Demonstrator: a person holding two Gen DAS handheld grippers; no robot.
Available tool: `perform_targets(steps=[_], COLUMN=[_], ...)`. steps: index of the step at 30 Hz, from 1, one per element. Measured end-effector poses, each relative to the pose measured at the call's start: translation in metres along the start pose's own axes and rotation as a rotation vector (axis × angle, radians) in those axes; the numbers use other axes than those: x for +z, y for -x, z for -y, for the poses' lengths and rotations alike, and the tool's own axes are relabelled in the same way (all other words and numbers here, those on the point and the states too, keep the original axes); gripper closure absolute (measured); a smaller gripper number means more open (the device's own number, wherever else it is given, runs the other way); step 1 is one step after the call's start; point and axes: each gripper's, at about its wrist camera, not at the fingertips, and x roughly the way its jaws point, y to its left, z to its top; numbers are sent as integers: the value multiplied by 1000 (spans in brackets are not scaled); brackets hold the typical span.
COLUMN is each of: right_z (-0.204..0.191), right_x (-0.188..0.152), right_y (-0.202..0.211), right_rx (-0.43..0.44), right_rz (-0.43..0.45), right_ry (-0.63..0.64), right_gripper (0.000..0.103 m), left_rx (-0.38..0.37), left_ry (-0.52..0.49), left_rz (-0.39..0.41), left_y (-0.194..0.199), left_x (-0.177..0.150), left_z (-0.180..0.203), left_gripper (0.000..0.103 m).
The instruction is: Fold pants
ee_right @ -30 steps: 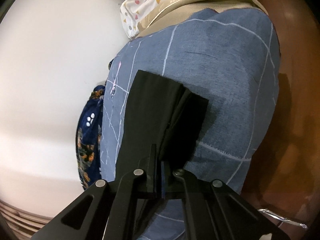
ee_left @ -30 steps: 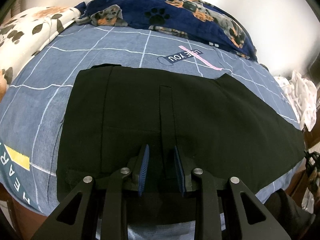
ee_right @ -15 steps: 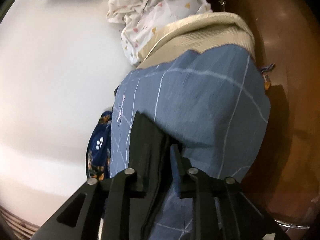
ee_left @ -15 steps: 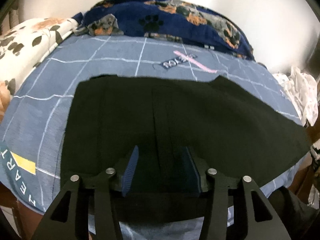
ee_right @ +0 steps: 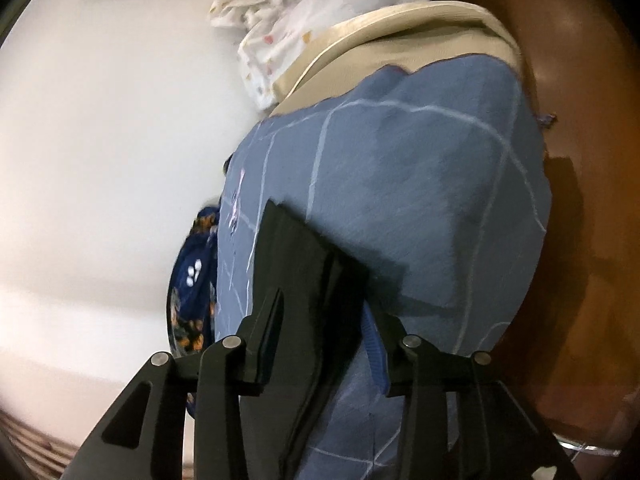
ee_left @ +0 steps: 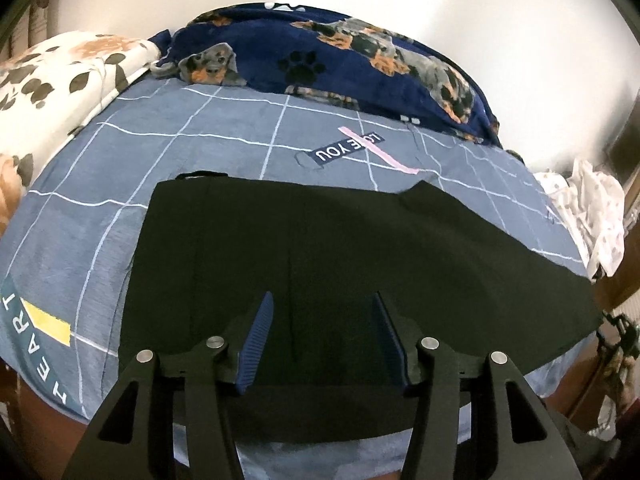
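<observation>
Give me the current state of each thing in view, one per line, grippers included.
left gripper: open, fingers either side of the pants' near edge, gripping nothing.
right gripper: open, pants end between its fingers, not clamped.
pants: black, spread flat across the bed.
bedsheet: blue grid print, lying smooth.
dog-print blanket: bunched along the far side.
white patterned cloth: crumpled in a heap.

Black pants (ee_left: 320, 248), blue grid-lined sheet (ee_left: 200, 148)
</observation>
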Motion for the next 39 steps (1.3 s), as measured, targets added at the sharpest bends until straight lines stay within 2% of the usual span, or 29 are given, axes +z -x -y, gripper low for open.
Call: perform_targets(steps=[1,4,7,10,14,15,17,27,32,39], right_z=[-5,-11,-7,-17,-25,-27,-30,-38,-62,-98], right_x=[-2,-4,-3,-9,-13,-13,-13,-17,-24,-45], right_y=[-3,-9,-8,-15,-31,-33,-38,-34,-34,-45], right_rx=[-2,-21,13,40,21,9,-54,-85,-85,-56], right_rz=[-13,-21,-24,-48,-84,-80,-91,-69,-65,-96], right_ry=[26,71,39,60,69,76,91,112,185,265], right_gripper=[70,69,66,66,67,69,92,92,92,92], left_rx=[-1,-2,4,14,44,53,64,146,185,213], left_ry=[-2,-10,-18,-24,-44,-48,-51,-81,-96,-115], left_rz=[-2,-4,-8,-6,6,9,18,53,58,48], left_y=[-1,-3,-5,-5,-4,-3,-2,3,3,2], left_x=[-1,-2,-4,-6,-8,-8,-9,-10,-10,-9], left_z=[1,4,5,5,6,6,6,5,7,11], left_gripper=[50,50,48,48,45,44,42,30,23,23])
